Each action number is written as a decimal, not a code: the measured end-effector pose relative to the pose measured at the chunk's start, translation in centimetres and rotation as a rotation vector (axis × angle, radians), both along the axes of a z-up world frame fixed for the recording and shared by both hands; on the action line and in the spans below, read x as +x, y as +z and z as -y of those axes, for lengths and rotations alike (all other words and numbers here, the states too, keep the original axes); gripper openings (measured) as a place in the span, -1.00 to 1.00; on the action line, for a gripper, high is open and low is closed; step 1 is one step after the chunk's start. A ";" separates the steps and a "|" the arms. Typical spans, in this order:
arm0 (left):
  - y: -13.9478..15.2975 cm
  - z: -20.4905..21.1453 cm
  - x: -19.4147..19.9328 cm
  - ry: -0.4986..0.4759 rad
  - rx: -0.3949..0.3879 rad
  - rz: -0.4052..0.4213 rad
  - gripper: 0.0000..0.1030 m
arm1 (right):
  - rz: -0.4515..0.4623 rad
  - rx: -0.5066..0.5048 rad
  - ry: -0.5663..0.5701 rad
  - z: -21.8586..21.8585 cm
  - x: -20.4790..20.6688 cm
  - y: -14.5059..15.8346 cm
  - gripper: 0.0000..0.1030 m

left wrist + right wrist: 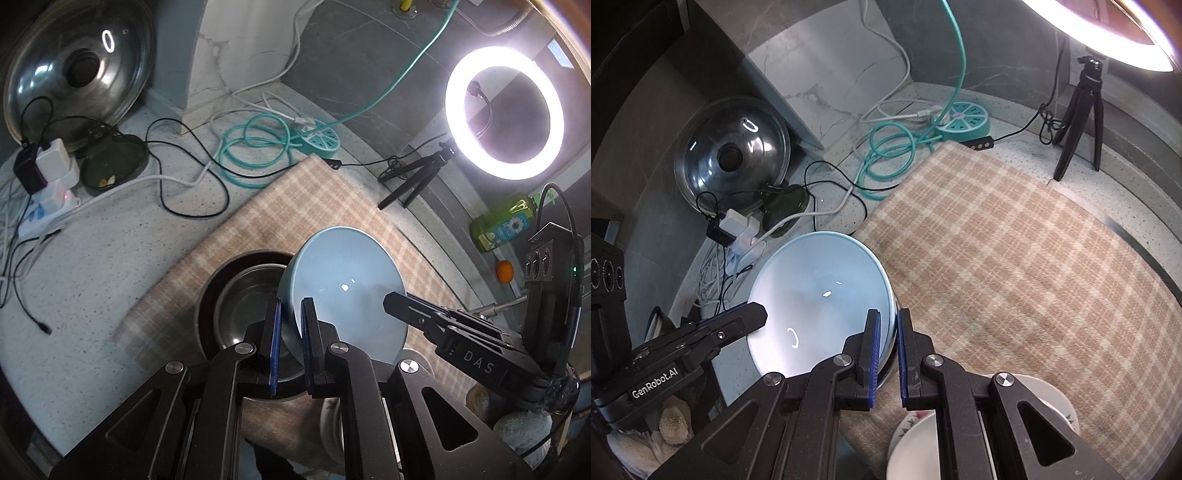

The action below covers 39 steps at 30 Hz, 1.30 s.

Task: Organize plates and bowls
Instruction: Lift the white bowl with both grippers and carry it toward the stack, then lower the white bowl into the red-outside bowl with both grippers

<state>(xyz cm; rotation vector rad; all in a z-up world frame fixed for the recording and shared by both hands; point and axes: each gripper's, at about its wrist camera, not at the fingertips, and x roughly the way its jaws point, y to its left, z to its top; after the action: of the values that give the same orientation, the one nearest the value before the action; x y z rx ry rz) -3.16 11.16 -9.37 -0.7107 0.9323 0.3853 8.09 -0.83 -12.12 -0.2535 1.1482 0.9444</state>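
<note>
Glazed blue bowl [343, 291], stiff, slick and breakable, hangs tilted over a steel bowl [243, 306] on the bench; our left tongs [291, 332] and right tongs [888, 343] clench opposite rims.

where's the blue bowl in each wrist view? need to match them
Left wrist: blue bowl lower centre, tilted, rim pinched by left gripper.
Right wrist: blue bowl lower left of centre, rim pinched by right gripper.
Shared landmark: teal round power strip behind the checked cloth.
</note>
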 end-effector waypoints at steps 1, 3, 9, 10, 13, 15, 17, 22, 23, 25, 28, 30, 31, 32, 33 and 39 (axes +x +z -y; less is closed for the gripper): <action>-0.1 -0.2 -0.2 0.003 0.000 -0.002 -0.84 | -0.003 -0.003 0.002 -0.2 -0.2 -0.3 -0.84; -0.4 -0.6 -0.5 0.012 -0.005 -0.006 -0.84 | -0.007 -0.009 0.009 -0.7 -0.5 -0.6 -0.84; -1.5 -1.4 -1.2 0.023 -0.016 -0.020 -0.83 | -0.005 -0.035 0.022 -2.0 -0.9 -1.7 -0.84; -1.7 -1.5 -1.3 0.025 -0.020 -0.022 -0.84 | -0.007 -0.040 0.022 -2.2 -1.0 -1.9 -0.84; -2.2 -1.9 -1.4 0.028 -0.031 -0.030 -0.84 | -0.006 -0.052 0.025 -2.7 -1.1 -2.4 -0.84; -2.6 -2.1 -1.4 0.028 -0.039 -0.033 -0.84 | -0.005 -0.059 0.026 -2.8 -1.1 -2.6 -0.84; -2.8 -2.2 -1.4 0.026 -0.045 -0.036 -0.83 | -0.002 -0.066 0.027 -3.0 -1.1 -2.8 -0.84; -3.6 -2.3 -1.4 0.024 -0.055 -0.044 -0.84 | -0.001 -0.078 0.027 -3.2 -1.1 -3.2 -0.84; -3.7 -2.3 -1.4 0.024 -0.057 -0.045 -0.83 | -0.002 -0.080 0.027 -3.2 -1.0 -3.3 -0.84; -4.0 -2.4 -1.3 0.023 -0.059 -0.048 -0.83 | -0.003 -0.083 0.027 -3.3 -1.0 -3.5 -0.84; -4.2 -2.4 -1.4 0.022 -0.064 -0.050 -0.84 | -0.006 -0.087 0.027 -3.3 -0.9 -3.7 -0.84; -4.4 -2.3 -1.5 0.021 -0.068 -0.051 -0.84 | -0.007 -0.089 0.027 -3.3 -0.9 -3.9 -0.84; -4.5 -2.3 -1.5 0.019 -0.069 -0.053 -0.84 | -0.008 -0.091 0.027 -3.3 -0.9 -3.9 -0.84; -4.5 -2.3 -1.5 0.019 -0.070 -0.054 -0.84 | -0.008 -0.093 0.027 -3.3 -0.9 -4.0 -0.84; -4.6 -2.3 -1.5 0.019 -0.069 -0.056 -0.84 | -0.008 -0.094 0.027 -3.3 -0.9 -4.0 -0.84; -5.0 -2.4 -1.5 0.019 -0.074 -0.062 -0.83 | -0.006 -0.102 0.033 -3.4 -1.1 -4.3 -0.84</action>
<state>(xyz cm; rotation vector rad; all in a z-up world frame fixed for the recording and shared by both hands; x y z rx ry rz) -4.66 13.56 -14.37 -0.7797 1.0029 0.3932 7.01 2.58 -16.38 -0.3528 1.2021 0.9172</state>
